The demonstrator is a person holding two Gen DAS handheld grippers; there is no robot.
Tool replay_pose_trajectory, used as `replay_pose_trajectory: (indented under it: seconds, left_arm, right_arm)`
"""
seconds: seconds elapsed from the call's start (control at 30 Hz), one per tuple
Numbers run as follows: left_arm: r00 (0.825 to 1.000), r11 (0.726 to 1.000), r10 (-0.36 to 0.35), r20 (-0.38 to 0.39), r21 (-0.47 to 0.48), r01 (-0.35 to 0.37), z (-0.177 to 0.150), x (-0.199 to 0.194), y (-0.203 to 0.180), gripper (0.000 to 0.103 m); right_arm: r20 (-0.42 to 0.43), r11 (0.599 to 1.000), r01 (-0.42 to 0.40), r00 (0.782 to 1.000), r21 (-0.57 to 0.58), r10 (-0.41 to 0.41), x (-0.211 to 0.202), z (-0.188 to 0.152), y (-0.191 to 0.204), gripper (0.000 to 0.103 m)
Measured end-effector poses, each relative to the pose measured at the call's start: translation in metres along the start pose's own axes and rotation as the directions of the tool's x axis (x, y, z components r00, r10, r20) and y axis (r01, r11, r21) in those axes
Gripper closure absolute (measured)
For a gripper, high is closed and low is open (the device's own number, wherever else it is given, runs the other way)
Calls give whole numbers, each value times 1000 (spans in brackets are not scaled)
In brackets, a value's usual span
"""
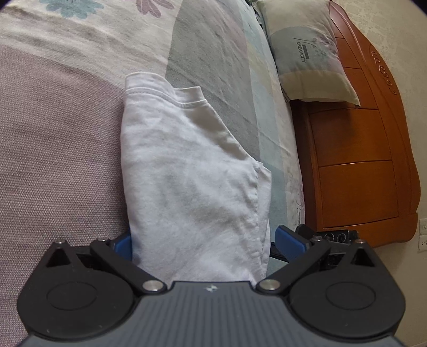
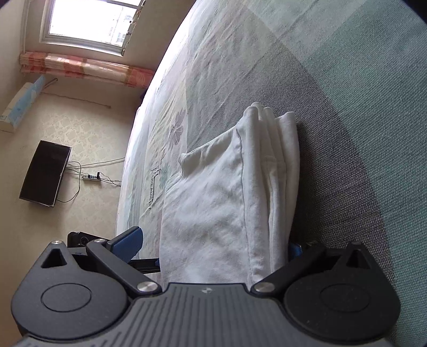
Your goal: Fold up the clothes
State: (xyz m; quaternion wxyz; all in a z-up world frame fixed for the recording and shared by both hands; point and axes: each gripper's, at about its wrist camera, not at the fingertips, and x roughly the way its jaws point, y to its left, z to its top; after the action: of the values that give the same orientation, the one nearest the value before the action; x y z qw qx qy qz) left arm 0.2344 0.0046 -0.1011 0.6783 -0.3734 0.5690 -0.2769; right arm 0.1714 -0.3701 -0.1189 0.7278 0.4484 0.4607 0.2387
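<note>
A folded white garment point(image 1: 186, 165) lies on the patterned bedspread point(image 1: 61, 149). In the left wrist view it runs away from me, its hemmed edges at the far end. My left gripper point(image 1: 206, 243) is open and straddles the garment's near end; the left blue pad point(image 1: 124, 243) touches the cloth and the right blue pad point(image 1: 289, 240) stands just clear of it. In the right wrist view the garment point(image 2: 213, 202) shows several stacked layers along its right side. My right gripper point(image 2: 213, 245) is open around it, with the left pad point(image 2: 130, 240) apart from the cloth.
A pillow point(image 1: 307, 50) leans on the wooden headboard point(image 1: 360, 165) at the right of the bed. Past the bed's edge point(image 2: 138, 128) are the floor, a dark flat screen point(image 2: 44, 176), a power strip with cables point(image 2: 92, 176) and a window point(image 2: 90, 18).
</note>
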Motion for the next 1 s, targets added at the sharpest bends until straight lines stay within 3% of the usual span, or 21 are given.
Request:
replay_pose_trajectory:
  seconds: [0.17,0.37,0.7,0.87,1.0]
  left_arm:
    - [1000,999,-8,-9,31,8,-2,2,-13,2]
    - [996,996,-88,3,18,88,-4,-9,-23,2]
    - [993,992,-114,-2,59,114,-11,-13,-39,2]
    - [995,992,-101,-5,79,101,-10,-11,-40,2]
    - [998,997,-57,20,45,56,-8,-16,-20,2]
  right_arm:
    - [3,1000,-14,1000,-12,14,-3,0,8,0]
    - [7,999,-30,1000,-26,31,-7,0,17,0]
    - [11,996,-39,999,-85,40,-14,-2,37,0]
    - [10,992,-19,1000,-127,20,-17,-5,46,0]
    - [24,994,8,1000,-112,-5,-16,-10,35,0]
